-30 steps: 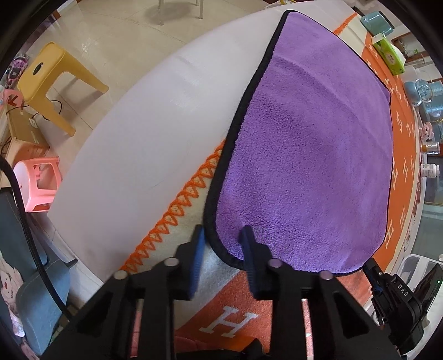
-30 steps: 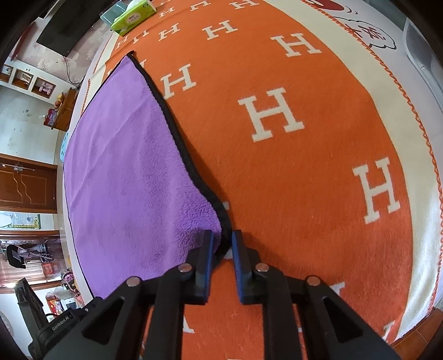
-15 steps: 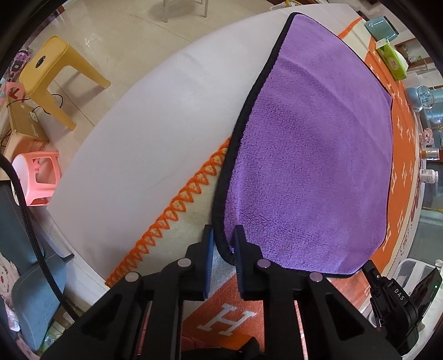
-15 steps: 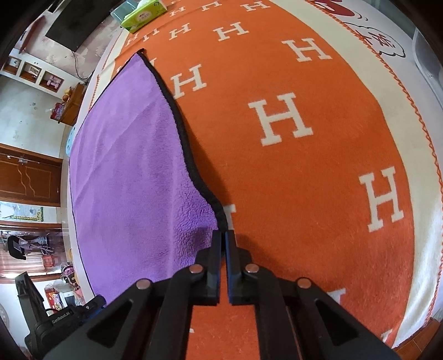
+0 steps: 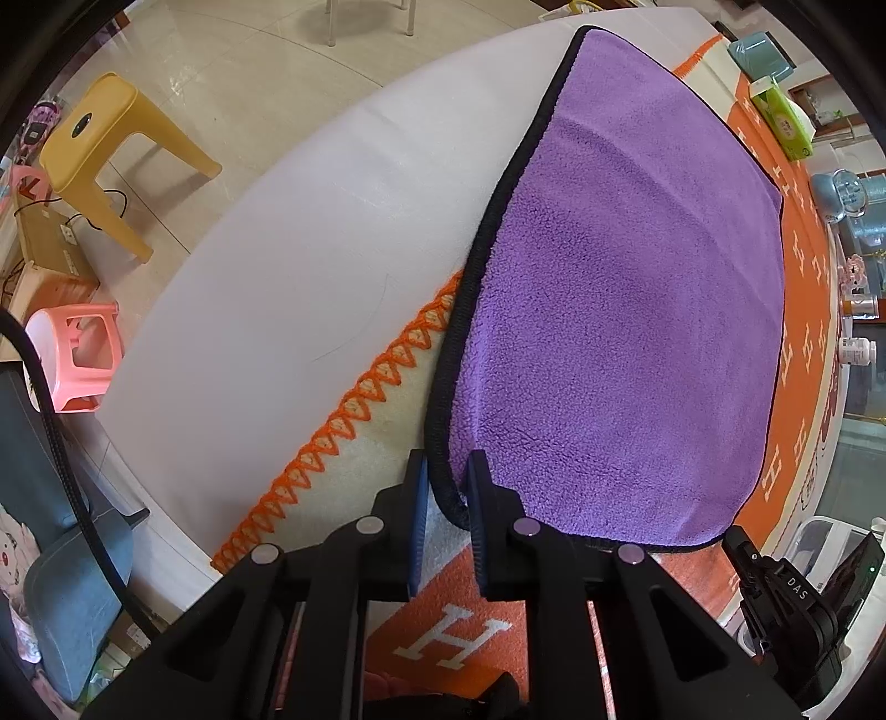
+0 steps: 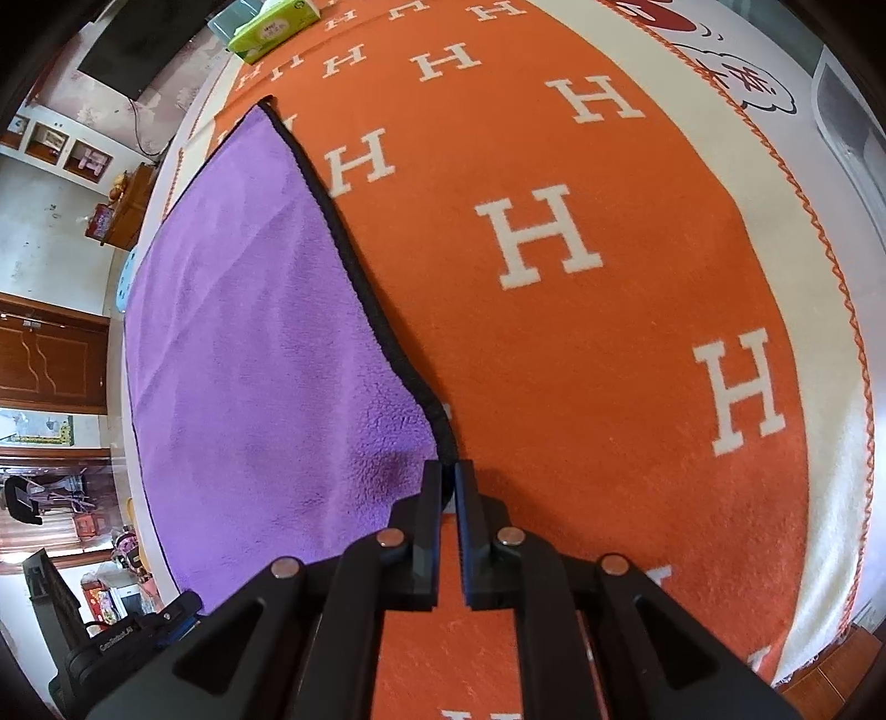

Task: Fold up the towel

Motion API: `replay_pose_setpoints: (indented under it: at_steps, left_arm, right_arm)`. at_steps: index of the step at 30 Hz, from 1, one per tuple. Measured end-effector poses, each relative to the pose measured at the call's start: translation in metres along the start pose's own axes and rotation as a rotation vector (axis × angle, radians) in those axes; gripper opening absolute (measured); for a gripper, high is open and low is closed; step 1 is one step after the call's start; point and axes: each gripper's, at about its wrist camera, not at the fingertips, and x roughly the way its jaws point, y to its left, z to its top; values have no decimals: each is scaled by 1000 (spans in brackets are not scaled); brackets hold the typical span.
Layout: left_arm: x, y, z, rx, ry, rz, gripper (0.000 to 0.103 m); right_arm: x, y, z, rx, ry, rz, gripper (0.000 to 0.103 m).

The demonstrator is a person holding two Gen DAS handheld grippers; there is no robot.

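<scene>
A purple towel (image 5: 620, 310) with black trim lies spread on an orange blanket with white H letters (image 6: 554, 232). My left gripper (image 5: 446, 482) is shut on the towel's near left corner, the black hem pinched between its fingers and lifted a little. My right gripper (image 6: 448, 471) is shut on the towel's (image 6: 249, 343) near right corner, which rises off the blanket. The right gripper's body also shows at the lower right of the left wrist view (image 5: 786, 603).
The blanket covers a white table (image 5: 288, 243) with an orange zigzag border (image 5: 354, 399). A green tissue pack (image 6: 274, 27) lies at the far end. Bottles and jars (image 5: 855, 349) stand along the right side. Yellow (image 5: 105, 149) and pink (image 5: 77, 354) stools stand on the floor.
Both grippers closed from open onto the towel's near corners. The corners have lifted slightly off the blanket.
</scene>
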Motion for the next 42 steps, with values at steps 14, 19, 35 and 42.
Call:
replay_pose_setpoints:
  at_steps: [14,19,35,42]
  left_arm:
    - [0,0,-1,-1,2,-2,12]
    - [-1,1,-1,-2,2,-3,12]
    - [-2,3,1,6,6,-15,11]
    - [-12,5,1,12,-16,-46,9]
  right_arm:
    - [5,2,0,1,23,12,26]
    - [6,12,-1,-38,24,-13,33]
    - [11,37,-2,-177,1,-173,13]
    - [9,30,-1,-158,-4,-124,10]
